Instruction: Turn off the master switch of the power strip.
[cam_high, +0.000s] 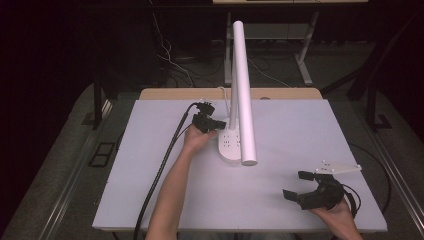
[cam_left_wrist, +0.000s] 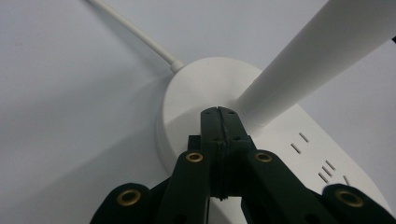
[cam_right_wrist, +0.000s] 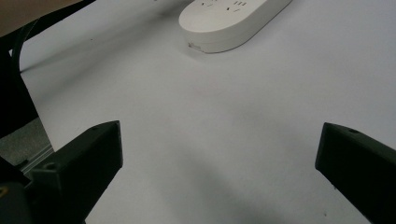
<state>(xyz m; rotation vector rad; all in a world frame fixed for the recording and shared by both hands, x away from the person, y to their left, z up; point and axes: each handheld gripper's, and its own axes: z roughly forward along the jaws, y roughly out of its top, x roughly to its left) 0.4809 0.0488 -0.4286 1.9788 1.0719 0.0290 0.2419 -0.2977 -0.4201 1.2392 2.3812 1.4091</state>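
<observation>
A white lamp with a long tube arm (cam_high: 243, 90) stands on an oval white base (cam_high: 229, 145) that carries socket slots, at the middle of the table. My left gripper (cam_high: 216, 125) is at the base's left end. In the left gripper view its jaws are shut together, nothing between them, with the left gripper (cam_left_wrist: 218, 112) tip against the top of the base (cam_left_wrist: 187, 93) beside the foot of the arm (cam_left_wrist: 317, 56). My right gripper (cam_high: 295, 185) is open near the front right of the table, well apart from the lamp. It (cam_right_wrist: 219, 149) faces the base (cam_right_wrist: 229, 18) across bare surface.
The white table top (cam_high: 310, 125) has free room on both sides of the lamp. The lamp's white cord (cam_left_wrist: 135, 32) runs off behind the base. A black cable (cam_high: 160, 175) trails from my left gripper along the forearm. Dark floor and table legs lie beyond the far edge.
</observation>
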